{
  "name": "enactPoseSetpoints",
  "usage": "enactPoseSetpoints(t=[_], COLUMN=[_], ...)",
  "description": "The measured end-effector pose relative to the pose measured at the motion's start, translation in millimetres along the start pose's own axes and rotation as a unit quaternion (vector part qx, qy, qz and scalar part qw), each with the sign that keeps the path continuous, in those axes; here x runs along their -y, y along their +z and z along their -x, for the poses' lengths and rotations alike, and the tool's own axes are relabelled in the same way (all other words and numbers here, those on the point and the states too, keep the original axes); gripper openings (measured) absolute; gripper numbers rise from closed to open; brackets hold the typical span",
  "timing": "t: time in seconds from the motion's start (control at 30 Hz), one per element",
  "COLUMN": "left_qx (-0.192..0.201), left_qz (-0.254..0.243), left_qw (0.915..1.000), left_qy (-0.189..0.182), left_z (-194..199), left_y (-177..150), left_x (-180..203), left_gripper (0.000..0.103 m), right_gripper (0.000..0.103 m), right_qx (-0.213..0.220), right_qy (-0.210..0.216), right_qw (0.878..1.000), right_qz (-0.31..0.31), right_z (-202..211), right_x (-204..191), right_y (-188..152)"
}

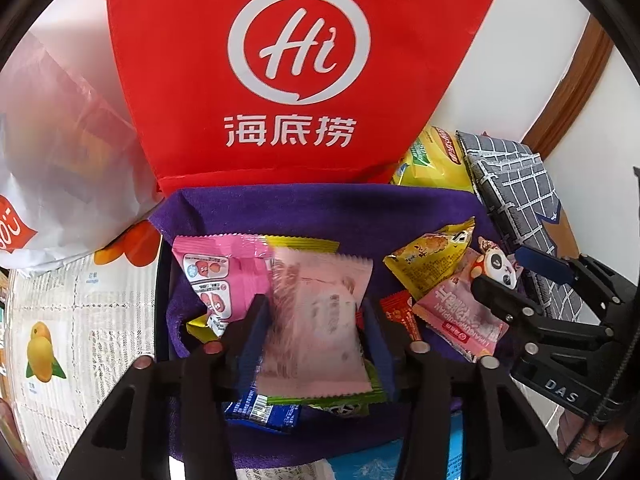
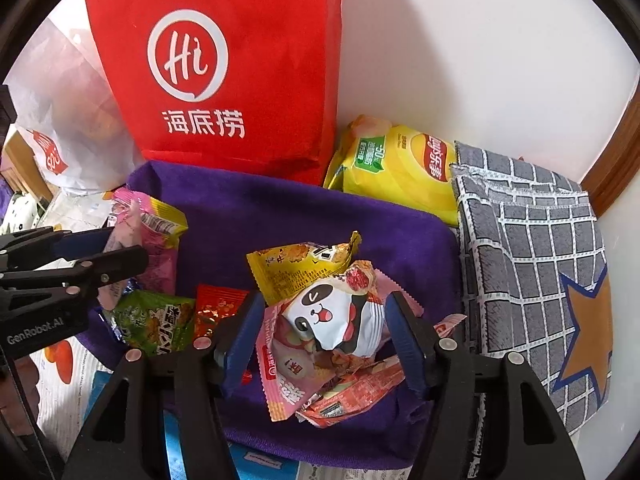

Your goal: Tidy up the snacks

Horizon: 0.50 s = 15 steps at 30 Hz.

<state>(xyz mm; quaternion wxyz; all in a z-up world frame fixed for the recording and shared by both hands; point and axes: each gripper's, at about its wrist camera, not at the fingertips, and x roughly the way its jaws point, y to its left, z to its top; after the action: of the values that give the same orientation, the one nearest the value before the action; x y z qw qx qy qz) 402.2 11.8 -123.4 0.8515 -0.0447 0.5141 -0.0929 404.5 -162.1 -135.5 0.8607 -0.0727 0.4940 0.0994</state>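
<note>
- Between the parted pads of the left tool, a pale pink packet is seen blurred, apparently let go, above other wrappers.
- A panda packet is bracketed by the right tool; pad contact cannot be told.
- Small snacks are gathered on the purple cloth; sorting seems unfinished.
- Beyond, a yellow chip bag is left beside the red bag.

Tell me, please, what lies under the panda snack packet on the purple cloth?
Under the panda snack packet lie a pink wrapper and a red-orange wrapper, on the purple cloth. The yellow packet lies behind it. Anything directly below the panda packet is covered.
</note>
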Motion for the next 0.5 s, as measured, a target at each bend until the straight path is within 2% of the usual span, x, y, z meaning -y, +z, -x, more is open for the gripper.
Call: enactPoseSetpoints(t=[0.1, 0.23, 0.3, 0.5], left_qx=[0.007, 0.027, 0.036, 0.057], left_qz=[0.001, 0.01, 0.011, 0.013], left_qw=[1.0, 0.9995, 0.9992, 0.9981], left_qy=[-0.001, -0.011, -0.013, -0.02], left_z=[8.2, 27.6, 38.4, 69.6], left_y=[0.4, 1.8, 2.5, 1.3], left_x=[2.0, 2.0, 2.3, 8.1], left_gripper=[0.057, 0.059, 0.066, 0.072], right_gripper=[0.067, 0.075, 0.075, 0.075], right_qx=[0.011, 0.036, 0.044, 0.065], right_qy=[-0.001, -0.007, -0.006, -0.008], right_qw=[1.0, 0.999, 0.999, 0.996], right_qz=[0.001, -0.001, -0.016, -0.053], right_z=[13.5, 36.2, 46.2, 86.7], right_x=[-2.0, -6.0, -4.0, 1.0], right_y=[-0.1, -3.1, -6.4, -16.1])
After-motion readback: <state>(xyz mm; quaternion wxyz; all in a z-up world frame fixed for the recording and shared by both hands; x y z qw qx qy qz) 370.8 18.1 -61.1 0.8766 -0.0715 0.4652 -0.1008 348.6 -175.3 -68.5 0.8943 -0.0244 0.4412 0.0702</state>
